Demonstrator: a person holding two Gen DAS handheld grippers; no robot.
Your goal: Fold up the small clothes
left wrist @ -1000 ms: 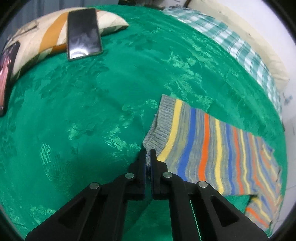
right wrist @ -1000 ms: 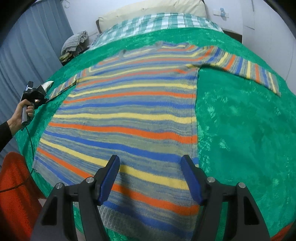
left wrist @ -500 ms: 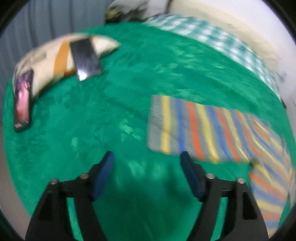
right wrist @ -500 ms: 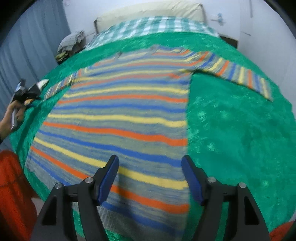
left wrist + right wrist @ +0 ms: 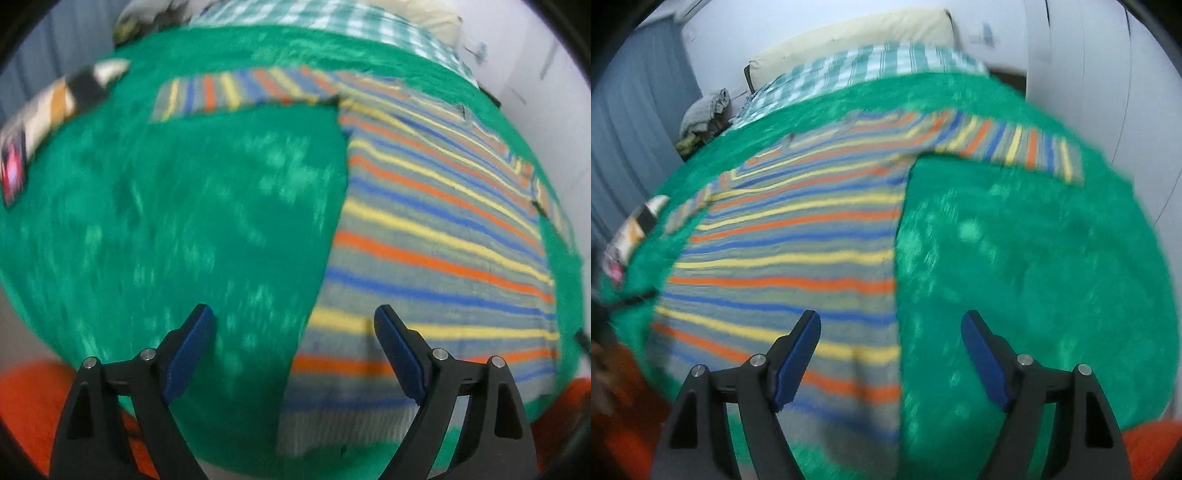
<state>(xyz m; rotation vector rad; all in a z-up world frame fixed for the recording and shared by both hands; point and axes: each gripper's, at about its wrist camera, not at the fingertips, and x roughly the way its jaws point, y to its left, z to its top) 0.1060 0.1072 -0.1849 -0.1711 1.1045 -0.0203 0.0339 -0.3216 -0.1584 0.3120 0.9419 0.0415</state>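
Note:
A striped knit sweater (image 5: 436, 236), grey with orange, yellow and blue bands, lies flat on a green bed cover (image 5: 207, 206) with both sleeves spread out. It also shows in the right wrist view (image 5: 798, 251). My left gripper (image 5: 293, 325) is open and empty, above the sweater's lower left side edge near the hem. My right gripper (image 5: 890, 328) is open and empty, above the sweater's lower right side edge. Its right sleeve (image 5: 1015, 147) stretches away to the far right. Both views are blurred by motion.
A patterned pillow with two phones on it (image 5: 55, 107) lies at the far left of the bed. A checked sheet (image 5: 857, 74) and a cream pillow (image 5: 857, 37) lie at the head, with a grey bundle of clothes (image 5: 701, 110) beside them. Orange fabric (image 5: 33, 413) shows below the bed's near edge.
My left gripper let go of the left sleeve cuff, opened, and swung back to the sweater's lower left edge. My right gripper stayed open and shifted right, toward the sweater's right edge.

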